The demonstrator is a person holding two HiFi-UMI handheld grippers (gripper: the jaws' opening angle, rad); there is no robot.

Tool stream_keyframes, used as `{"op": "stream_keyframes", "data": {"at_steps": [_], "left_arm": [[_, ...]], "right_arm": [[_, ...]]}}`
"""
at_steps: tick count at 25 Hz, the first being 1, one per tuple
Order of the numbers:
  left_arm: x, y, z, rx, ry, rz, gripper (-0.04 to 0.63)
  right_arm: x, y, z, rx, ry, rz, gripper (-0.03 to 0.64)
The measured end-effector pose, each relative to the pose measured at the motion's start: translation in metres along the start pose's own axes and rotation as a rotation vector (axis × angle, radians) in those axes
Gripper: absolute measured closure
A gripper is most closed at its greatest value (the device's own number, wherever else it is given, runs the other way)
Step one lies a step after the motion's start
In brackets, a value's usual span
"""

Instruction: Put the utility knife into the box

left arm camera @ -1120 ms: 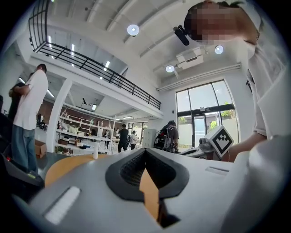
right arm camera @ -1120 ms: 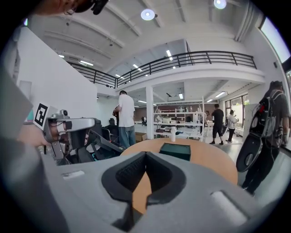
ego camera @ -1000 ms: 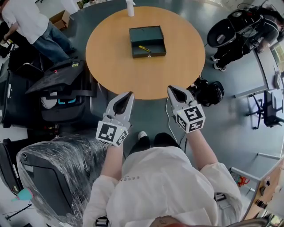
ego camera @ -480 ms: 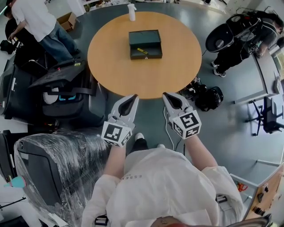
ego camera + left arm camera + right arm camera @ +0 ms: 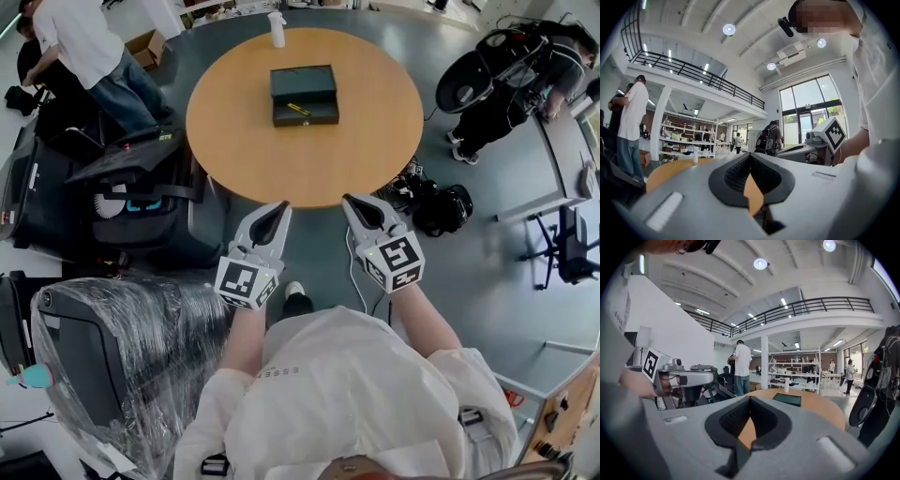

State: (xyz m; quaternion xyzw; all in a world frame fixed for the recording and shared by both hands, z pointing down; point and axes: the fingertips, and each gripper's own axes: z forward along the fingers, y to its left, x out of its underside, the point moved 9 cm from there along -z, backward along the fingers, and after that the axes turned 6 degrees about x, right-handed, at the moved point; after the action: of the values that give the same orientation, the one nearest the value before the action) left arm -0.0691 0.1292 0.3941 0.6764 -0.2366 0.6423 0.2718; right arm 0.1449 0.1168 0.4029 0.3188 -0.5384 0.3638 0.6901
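Note:
A dark green box [image 5: 305, 94] stands open on the round wooden table [image 5: 244, 141], and the yellow utility knife [image 5: 298, 109] lies inside it. My left gripper [image 5: 278, 207] and right gripper [image 5: 350, 202] hang side by side just off the table's near edge, far from the box, both shut with nothing held. In the left gripper view the jaws of the left gripper [image 5: 750, 155] meet at the tip. The right gripper view shows the right gripper [image 5: 750, 399] shut too, with the box [image 5: 787, 399] well ahead of it on the table.
A white bottle [image 5: 277, 28] stands at the table's far edge. A person in a white shirt [image 5: 80, 47] stands at the back left, near black cases [image 5: 141, 187]. A plastic-wrapped chair [image 5: 103, 356] is at my left; black bags [image 5: 441, 202] lie on the floor at right.
Over the last second the table has slid a little farther from me and both grippers have drawn slightly closer together. Both stay shut. The box and knife have not moved.

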Motion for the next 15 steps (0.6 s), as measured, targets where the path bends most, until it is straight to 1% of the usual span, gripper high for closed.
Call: {"op": "stream_keyframes", "data": {"at_steps": [4, 15], "left_arm": [[0.0017, 0.0004, -0.0005, -0.001, 0.023, 0.020, 0.578], [0.0052, 0.0026, 0.0006, 0.002, 0.031, 0.013, 0.578]], "right_arm": [[0.0013, -0.0010, 0.0006, -0.004, 0.002, 0.000, 0.625], [0.0049, -0.0013, 0.0065, -0.014, 0.005, 0.018, 0.624]]}}
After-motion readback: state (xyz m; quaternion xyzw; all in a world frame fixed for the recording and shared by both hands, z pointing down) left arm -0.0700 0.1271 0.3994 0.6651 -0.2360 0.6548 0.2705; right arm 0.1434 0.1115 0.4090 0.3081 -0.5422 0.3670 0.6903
